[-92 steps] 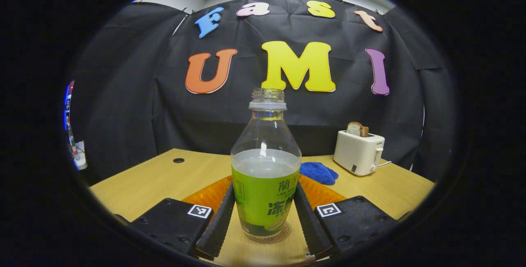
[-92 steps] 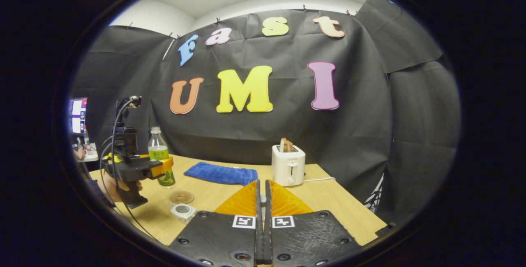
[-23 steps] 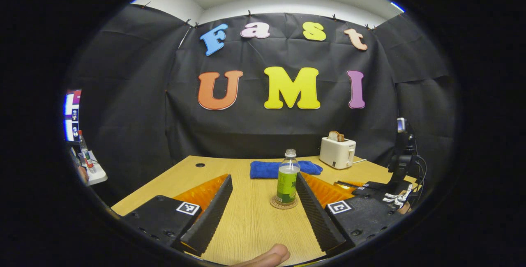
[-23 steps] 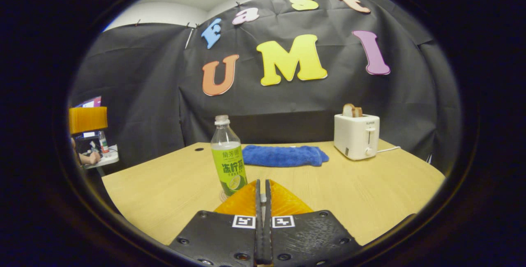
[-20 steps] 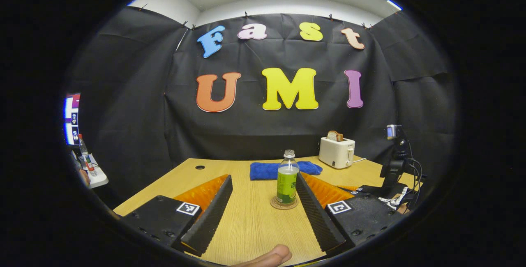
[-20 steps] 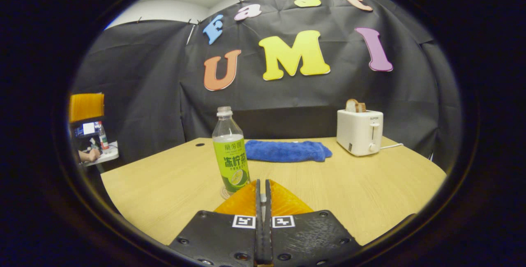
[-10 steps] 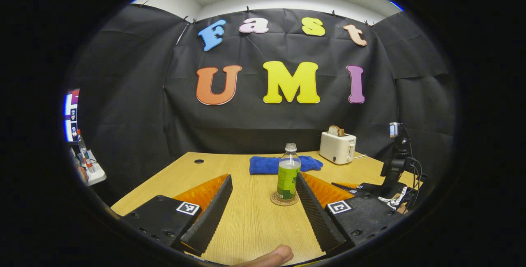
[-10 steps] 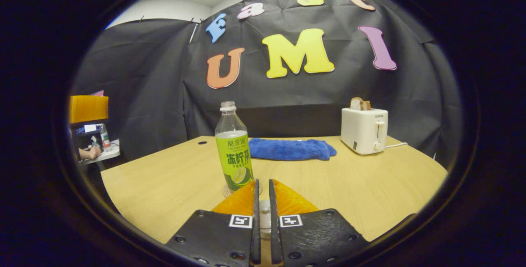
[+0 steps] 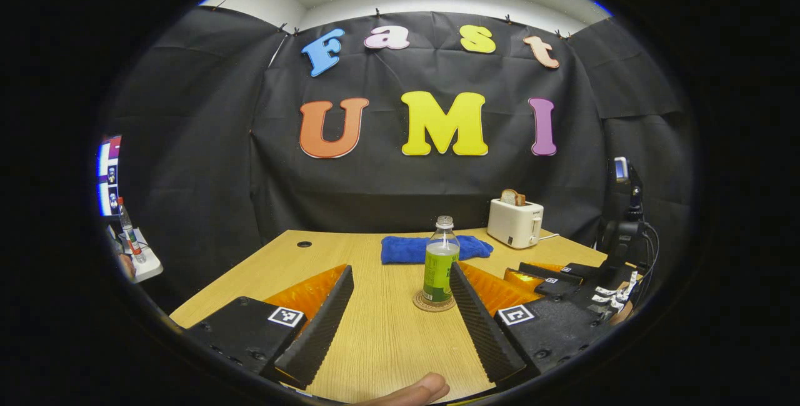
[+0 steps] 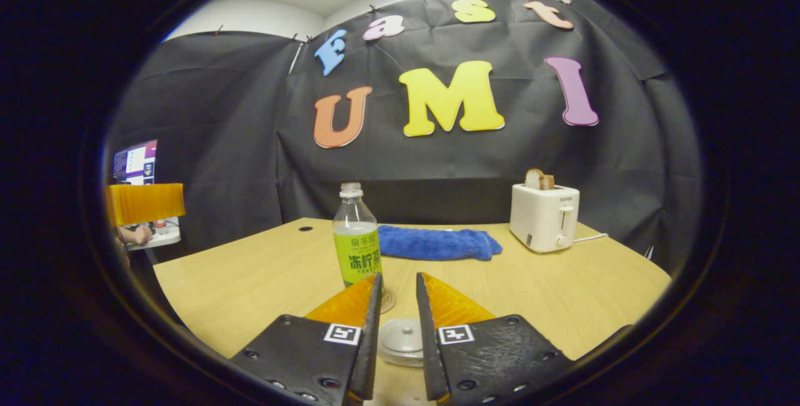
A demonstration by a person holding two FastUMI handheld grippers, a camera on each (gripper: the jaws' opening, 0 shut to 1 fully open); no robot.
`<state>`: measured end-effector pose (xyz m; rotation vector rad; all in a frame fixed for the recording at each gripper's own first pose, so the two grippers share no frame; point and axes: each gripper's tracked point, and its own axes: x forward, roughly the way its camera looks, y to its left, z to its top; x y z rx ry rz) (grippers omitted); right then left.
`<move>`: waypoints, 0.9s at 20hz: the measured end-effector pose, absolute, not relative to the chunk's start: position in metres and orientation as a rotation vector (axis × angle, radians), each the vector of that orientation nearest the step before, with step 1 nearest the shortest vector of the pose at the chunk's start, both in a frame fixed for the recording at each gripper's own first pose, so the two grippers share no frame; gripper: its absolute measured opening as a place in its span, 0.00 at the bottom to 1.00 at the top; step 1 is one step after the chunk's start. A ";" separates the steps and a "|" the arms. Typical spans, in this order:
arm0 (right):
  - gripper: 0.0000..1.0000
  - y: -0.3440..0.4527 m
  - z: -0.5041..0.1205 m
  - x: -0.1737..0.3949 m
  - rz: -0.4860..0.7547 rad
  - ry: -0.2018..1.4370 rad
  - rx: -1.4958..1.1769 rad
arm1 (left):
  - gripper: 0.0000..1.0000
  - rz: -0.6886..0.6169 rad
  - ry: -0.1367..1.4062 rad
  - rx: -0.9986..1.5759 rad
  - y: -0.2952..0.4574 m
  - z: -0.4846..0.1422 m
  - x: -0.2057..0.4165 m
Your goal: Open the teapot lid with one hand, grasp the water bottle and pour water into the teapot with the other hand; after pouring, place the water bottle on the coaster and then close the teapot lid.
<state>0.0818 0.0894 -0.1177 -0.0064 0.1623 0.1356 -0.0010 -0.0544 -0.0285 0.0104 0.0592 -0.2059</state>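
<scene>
The right hand-held gripper (image 10: 397, 297) has just parted its fingers narrowly off the teapot lid (image 10: 401, 337), now seated below, while the left hand-held gripper (image 9: 400, 287) stays wide, backed off the water bottle (image 9: 439, 262) on its coaster (image 9: 433, 302); the task looks essentially complete.

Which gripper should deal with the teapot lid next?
Right, probably. The teapot lid lies just between the right gripper's open fingers. The left gripper, also open, faces the water bottle, which stands on its coaster.

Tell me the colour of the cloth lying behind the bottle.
The cloth is blue, clearest in the right gripper view.
</scene>
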 end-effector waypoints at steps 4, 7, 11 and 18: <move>0.55 0.090 -0.093 0.073 0.164 0.126 0.023 | 0.97 -0.211 0.053 0.003 -0.060 -0.028 -0.003; 0.78 0.085 -0.078 0.065 0.170 0.095 0.009 | 0.96 -0.203 0.051 0.033 -0.063 -0.031 0.000; 0.97 0.070 -0.061 0.057 0.143 0.069 -0.005 | 0.96 -0.193 0.056 0.054 -0.069 -0.036 0.000; 0.97 0.014 -0.009 0.018 0.049 0.021 -0.032 | 0.97 -0.151 0.042 0.037 -0.068 -0.033 -0.001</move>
